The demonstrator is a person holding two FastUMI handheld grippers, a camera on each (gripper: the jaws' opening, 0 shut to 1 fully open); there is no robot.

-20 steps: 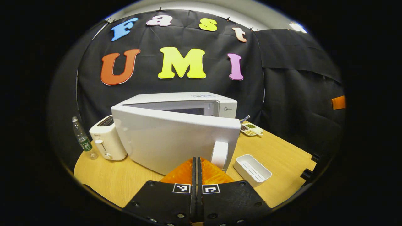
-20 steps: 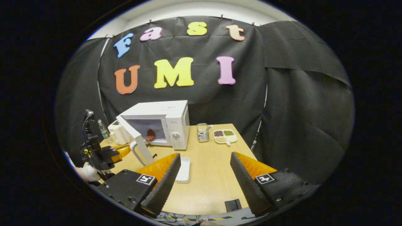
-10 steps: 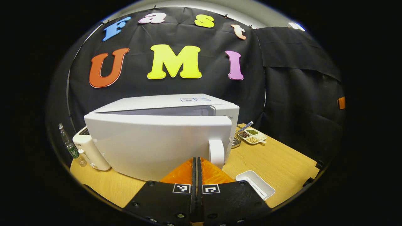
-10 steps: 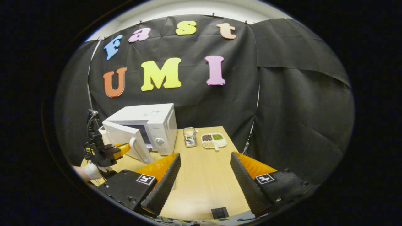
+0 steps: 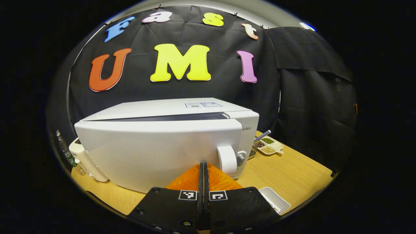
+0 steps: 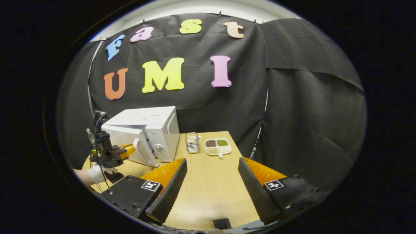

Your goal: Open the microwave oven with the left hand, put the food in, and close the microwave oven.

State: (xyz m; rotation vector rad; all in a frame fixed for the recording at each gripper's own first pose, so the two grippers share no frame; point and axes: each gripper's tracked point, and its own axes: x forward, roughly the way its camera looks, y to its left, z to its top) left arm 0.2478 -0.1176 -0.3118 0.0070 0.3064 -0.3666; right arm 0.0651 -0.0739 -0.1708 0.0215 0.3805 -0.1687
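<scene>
The white microwave oven (image 5: 169, 109) stands on the wooden table, its door (image 5: 152, 152) swung almost against the body with a thin gap left along the top. My left gripper (image 5: 203, 164) is shut with nothing between its fingers, and its tips press on the door just left of the white handle (image 5: 226, 161). The door hides the oven's inside. In the right gripper view the microwave oven (image 6: 159, 125) sits at the left, with the left gripper (image 6: 127, 151) against its door and a gloved hand (image 6: 97, 174) behind it. My right gripper (image 6: 212, 160) hangs open over the table, holding nothing.
A white toaster (image 5: 85, 159) and a plastic bottle (image 5: 65, 152) stand left of the oven. A small white tray (image 5: 276, 201) lies near the table's front edge. A divided dish of grains (image 6: 218, 146) and a metal container (image 6: 192, 146) sit right of the oven on the table (image 6: 208, 195).
The door has swung from about half open to nearly closed, with the shut left gripper following it forward. The food seen inside earlier is now behind the door. The right gripper stays open.
</scene>
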